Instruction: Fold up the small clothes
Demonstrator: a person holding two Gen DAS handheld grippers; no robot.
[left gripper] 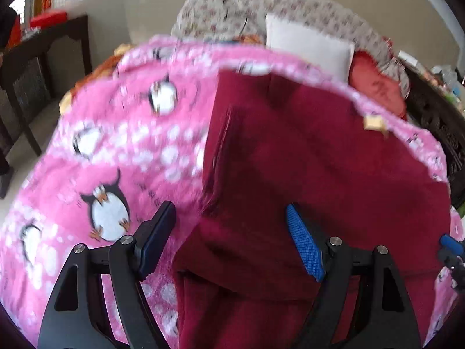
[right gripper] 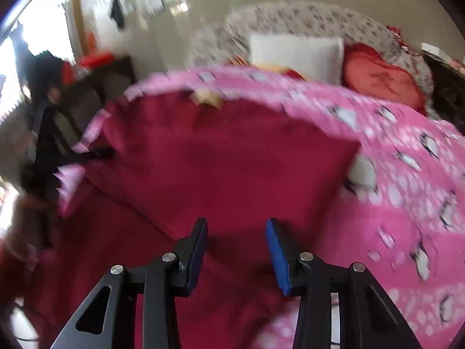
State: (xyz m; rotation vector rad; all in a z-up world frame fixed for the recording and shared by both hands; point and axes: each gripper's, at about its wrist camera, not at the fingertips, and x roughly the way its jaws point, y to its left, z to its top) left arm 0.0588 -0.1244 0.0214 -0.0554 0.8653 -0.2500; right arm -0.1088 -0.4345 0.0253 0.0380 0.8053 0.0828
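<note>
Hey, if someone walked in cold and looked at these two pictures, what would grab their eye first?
First the bright pink penguin blanket covering the bed, then the dark red garment spread on top of it. Both tongs, left and right, hover open over the red cloth near its closest edge. Behind, a white pillow sits beside a red heart-shaped cushion.

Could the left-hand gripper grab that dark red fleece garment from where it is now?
Probably yes: the left gripper is open right over the dark red fleece garment's edge on the pink penguin blanket, with nothing between.
</note>
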